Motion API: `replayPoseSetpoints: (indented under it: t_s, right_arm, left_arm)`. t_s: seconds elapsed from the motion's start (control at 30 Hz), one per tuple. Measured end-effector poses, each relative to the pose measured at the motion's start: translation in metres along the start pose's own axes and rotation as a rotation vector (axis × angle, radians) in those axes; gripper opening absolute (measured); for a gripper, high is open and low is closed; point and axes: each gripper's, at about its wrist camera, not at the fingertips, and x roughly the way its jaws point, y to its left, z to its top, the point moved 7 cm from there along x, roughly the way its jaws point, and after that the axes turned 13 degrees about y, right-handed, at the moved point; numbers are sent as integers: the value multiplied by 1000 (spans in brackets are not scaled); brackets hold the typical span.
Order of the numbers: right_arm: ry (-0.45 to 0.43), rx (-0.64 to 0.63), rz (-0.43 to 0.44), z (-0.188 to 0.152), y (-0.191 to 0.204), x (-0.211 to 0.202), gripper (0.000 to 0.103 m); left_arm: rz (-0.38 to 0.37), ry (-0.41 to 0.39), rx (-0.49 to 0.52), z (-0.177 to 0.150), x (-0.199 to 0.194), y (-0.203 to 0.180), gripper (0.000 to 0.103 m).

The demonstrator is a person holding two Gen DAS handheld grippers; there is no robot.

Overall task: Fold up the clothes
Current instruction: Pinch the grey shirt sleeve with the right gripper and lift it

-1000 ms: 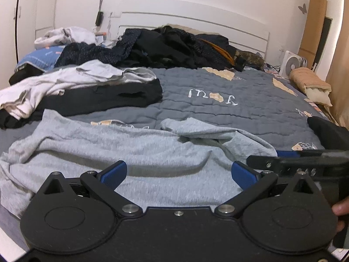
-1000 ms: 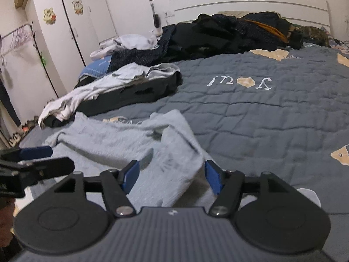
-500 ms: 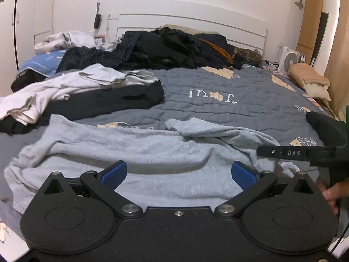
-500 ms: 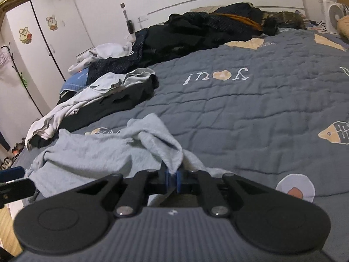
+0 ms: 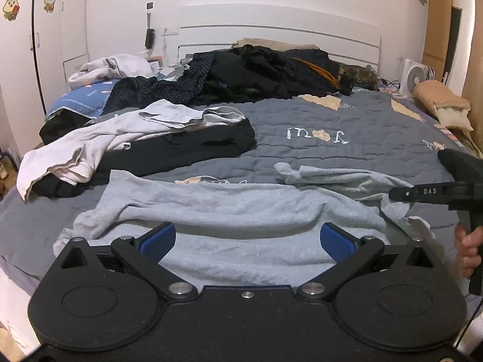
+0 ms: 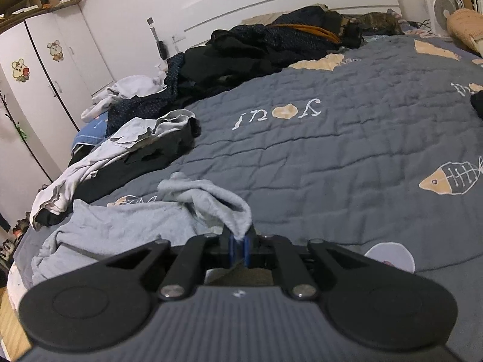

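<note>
My right gripper [image 6: 239, 246] has just closed its jaws on a bunched edge of the grey top [image 5: 241, 220], and the blue pads pinch the cloth so that a little peak of it stands up from the bed [image 6: 347, 163]. I hold it there, I judge, to pull that side out flat before any fold. My left gripper [image 5: 247, 238] hangs over the same top with its jaws wide and nothing between the pads; the cloth lies below them, not gripped. It looks ready to take the other side so the two of us can stretch the piece

The top lies rumpled along the near edge of the bed, one sleeve trailing toward my right gripper [image 5: 437, 194], which a hand [image 5: 468, 250] carries at the right of the left view

Just beyond the top, toward the left edge, lie a white garment [image 5: 99, 141] and a black one [image 5: 187, 150], close enough to crowd a spread. A dark heap [image 5: 265, 72] fills the head of the bed, well apart. The middle of the quilt past the top is bare, so that way is free for laying it out
</note>
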Motion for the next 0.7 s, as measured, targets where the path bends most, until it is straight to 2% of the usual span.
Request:
replayPoseSetpoints:
  t_s: [0.23,0.4,0.7]
  right_arm:
    - [-21,6,8,4,0,-5,6]
    - [-35,30,25,8,-2,-9,6]
    - [1,30,59,5,3,-9,6]
  left_arm:
    - [19,6,42,5,-22,4,103]
    - [21,24,33,7,-38,9,103]
    - [51,71,49,5,-65,17,103]
